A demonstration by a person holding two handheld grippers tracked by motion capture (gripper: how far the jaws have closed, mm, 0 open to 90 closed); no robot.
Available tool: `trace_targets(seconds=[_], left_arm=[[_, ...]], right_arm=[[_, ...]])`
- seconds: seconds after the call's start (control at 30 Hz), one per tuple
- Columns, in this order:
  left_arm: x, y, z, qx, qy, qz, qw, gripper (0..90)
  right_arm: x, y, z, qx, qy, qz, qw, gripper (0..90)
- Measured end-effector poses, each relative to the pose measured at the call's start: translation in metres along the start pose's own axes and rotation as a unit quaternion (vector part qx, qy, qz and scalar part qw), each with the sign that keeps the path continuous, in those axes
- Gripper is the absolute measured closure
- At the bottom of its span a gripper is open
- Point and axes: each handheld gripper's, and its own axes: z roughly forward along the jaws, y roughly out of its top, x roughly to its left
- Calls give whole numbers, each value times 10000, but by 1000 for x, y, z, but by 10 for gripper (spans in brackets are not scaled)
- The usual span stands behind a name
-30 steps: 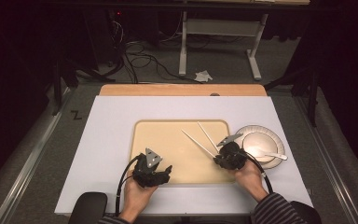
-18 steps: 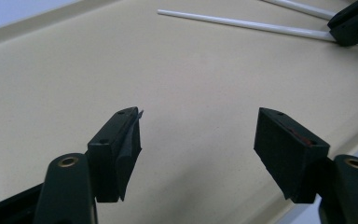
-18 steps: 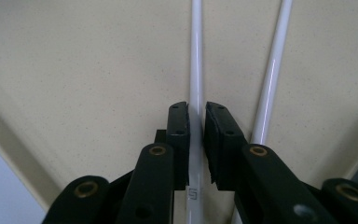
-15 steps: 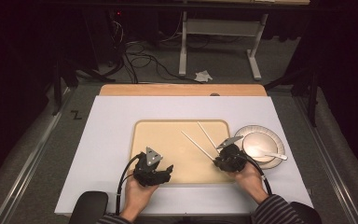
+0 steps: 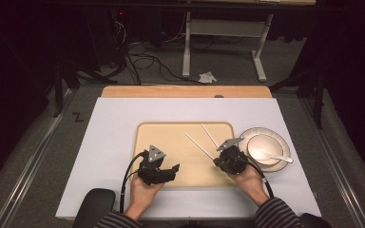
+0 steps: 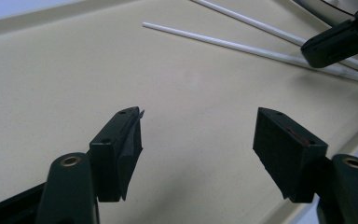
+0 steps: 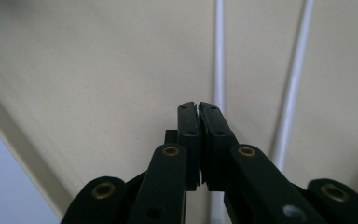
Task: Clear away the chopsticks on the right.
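Right claw: clenched empty, just above the nearer chopstick.
Left claw: released, idle over tray.
Advice: part right jaws, straddle one chopstick, then close.

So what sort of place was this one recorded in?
Probably a lab or workshop recording station, not a home: a white-covered table in a dark room, loose cables on the carpeted floor, and a metal desk frame behind.

Left gripper is held with jaws spread wide; right gripper is held with jaws pressed together.
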Motion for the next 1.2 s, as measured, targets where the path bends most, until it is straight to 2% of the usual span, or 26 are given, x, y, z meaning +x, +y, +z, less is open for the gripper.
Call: trace_targets(seconds=[0.13, 0.17, 0.27, 0.37, 0.53, 0.7, 0.87, 1.2], left_arm=[[1, 3, 1, -54, -40, -30, 10000, 327], [2, 3, 1, -65, -56, -19, 10000, 328], [4, 6, 3, -104, -310, -217, 9992, 329], [5, 8, 5, -95, -319, -232, 9992, 329], [5, 10, 9, -77, -389, -219, 9990, 328], [5, 13, 9, -85, -417, -187, 9989, 325], [7, 13, 9, -79, -409, -212, 9989, 324], [7, 12, 6, -101, -294, -187, 9993, 322]], right_arm=[[0, 0, -4, -91, -49, -73, 9999, 900], [1, 0, -5, -126, -50, -8, 9999, 900], [1, 3, -8, -180, -119, -104, 9997, 900], [4, 6, -8, -236, -126, -160, 9995, 900], [14, 15, 2, -216, 72, -256, 9994, 900], [19, 24, 12, -187, 89, -271, 9994, 900], [19, 28, 19, -120, -23, -251, 9996, 899], [4, 29, 20, -139, -254, 67, 9996, 870]])
